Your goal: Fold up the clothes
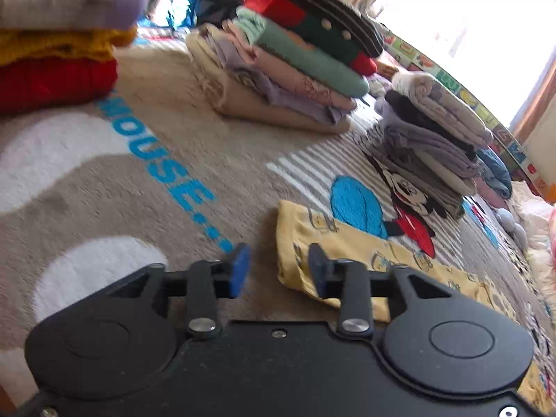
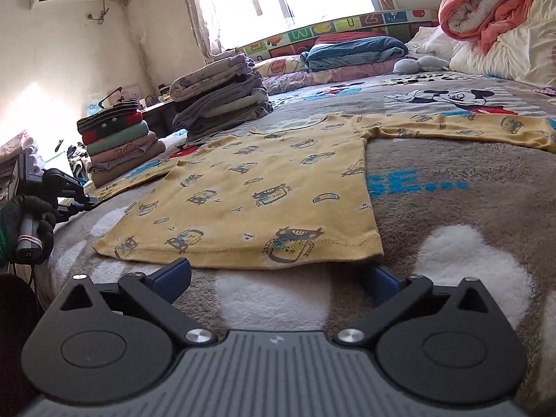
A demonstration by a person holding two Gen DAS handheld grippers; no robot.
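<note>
A yellow long-sleeved child's shirt [image 2: 260,191] with small cartoon prints lies flat on the cartoon-mouse blanket [image 2: 451,208], with both sleeves spread out to the sides. My right gripper [image 2: 278,279] stands wide open at the shirt's near hem, and nothing is pinched between its blue pads. In the left wrist view, one sleeve end of the shirt [image 1: 347,243] lies just ahead. My left gripper [image 1: 278,271] is partly open at that cuff; its right finger overlaps the cloth, but the pads do not press on it. A gloved hand [image 2: 31,222] holds the left gripper [image 2: 66,191] at the bed's left edge.
Folded stacks stand on the bed: a mixed pile [image 1: 278,69], a grey and lilac pile [image 1: 434,139], and knitwear [image 1: 52,52] at the near left. Rolled bedding [image 2: 504,17] and a blue blanket [image 2: 354,52] lie by the window, with an alphabet mat along the wall.
</note>
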